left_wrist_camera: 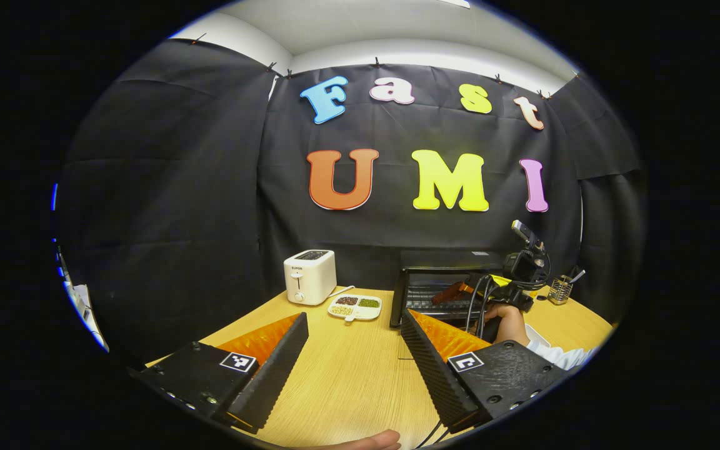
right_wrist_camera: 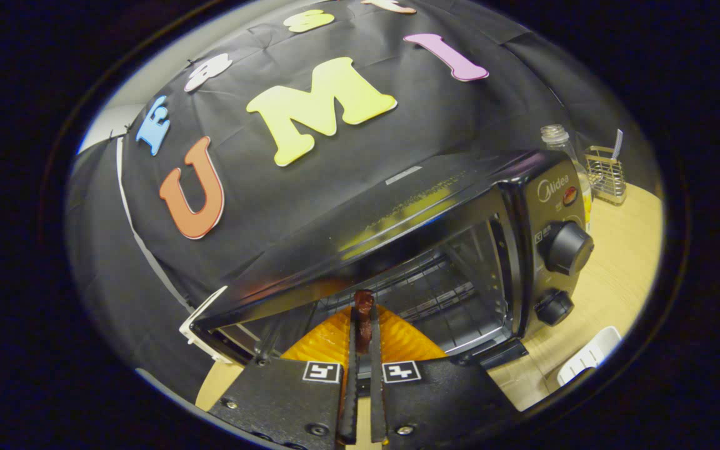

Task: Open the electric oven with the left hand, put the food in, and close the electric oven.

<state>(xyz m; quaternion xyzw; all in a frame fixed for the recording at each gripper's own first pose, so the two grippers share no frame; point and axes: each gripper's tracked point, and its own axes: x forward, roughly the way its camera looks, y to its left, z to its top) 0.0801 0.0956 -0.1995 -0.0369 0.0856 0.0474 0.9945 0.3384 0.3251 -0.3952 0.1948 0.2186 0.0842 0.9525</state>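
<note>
Right tool (right_wrist_camera: 362, 325) grips food (right_wrist_camera: 363, 309) at open oven (right_wrist_camera: 460, 250); left tool (left_wrist_camera: 354, 325) gapes near toaster (left_wrist_camera: 310, 276).

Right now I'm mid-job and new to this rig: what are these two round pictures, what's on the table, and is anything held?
Each picture comes from a camera riding on a hand-held two-finger tool. A person holds one in each hand; there is no robot arm.

The left gripper view looks across the wooden table. The left tool is open and holds nothing. Farther off stand a white toaster, a divided dish of small foods, the electric oven with its door open, and a hand working the other tool.

The right gripper view looks into the oven. The right tool is shut on a dark piece of food, held at the oven's mouth.
</note>
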